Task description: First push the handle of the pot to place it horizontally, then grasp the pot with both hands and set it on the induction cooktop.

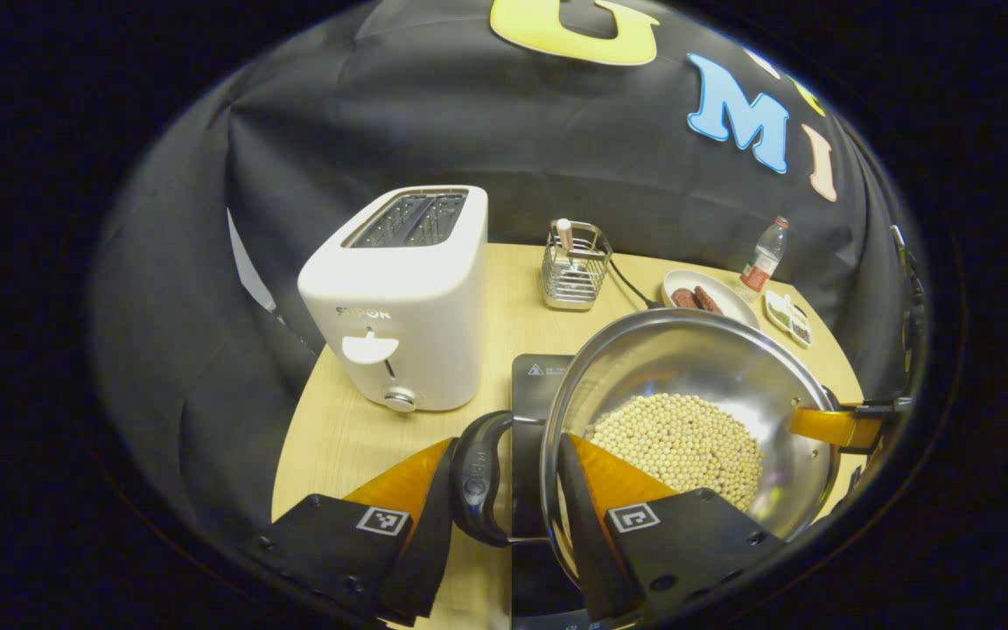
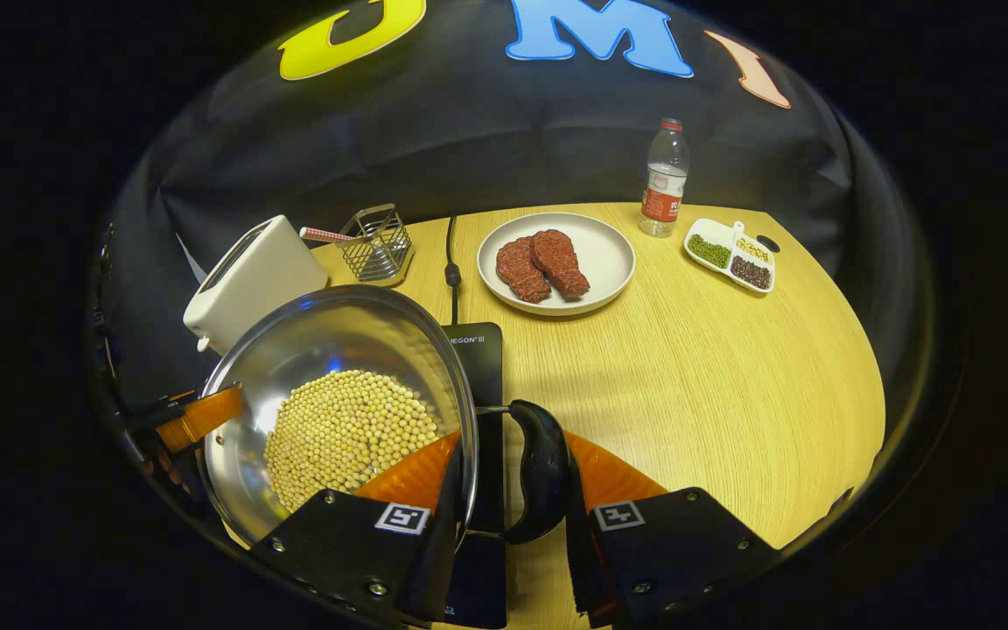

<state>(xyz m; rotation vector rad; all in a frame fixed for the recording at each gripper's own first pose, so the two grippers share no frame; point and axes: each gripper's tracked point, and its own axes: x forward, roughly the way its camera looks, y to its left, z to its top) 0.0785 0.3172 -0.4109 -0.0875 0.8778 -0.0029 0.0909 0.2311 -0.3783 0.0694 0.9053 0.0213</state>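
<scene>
A steel pot (image 1: 714,367) holding soybeans sits over the black induction cooktop (image 1: 532,385); whether its base touches the cooktop is hidden. In the left gripper view, my left gripper (image 1: 508,481) is shut across the pot's black side handle (image 1: 478,477), with one finger outside the handle and the other inside the rim. The right gripper (image 1: 836,424) clamps the far rim. In the right gripper view, my right gripper (image 2: 508,490) is shut on the other black handle (image 2: 541,468) of the pot (image 2: 338,350) the same way, above the cooktop (image 2: 479,354). The left gripper (image 2: 198,416) holds the opposite side.
A white toaster (image 1: 403,297) stands left of the cooktop, with a wire basket (image 1: 576,267) behind it. A plate of meat (image 2: 556,258), a water bottle (image 2: 664,179) and a divided dish of beans (image 2: 730,254) lie at the back right. A cable (image 2: 451,262) runs back from the cooktop.
</scene>
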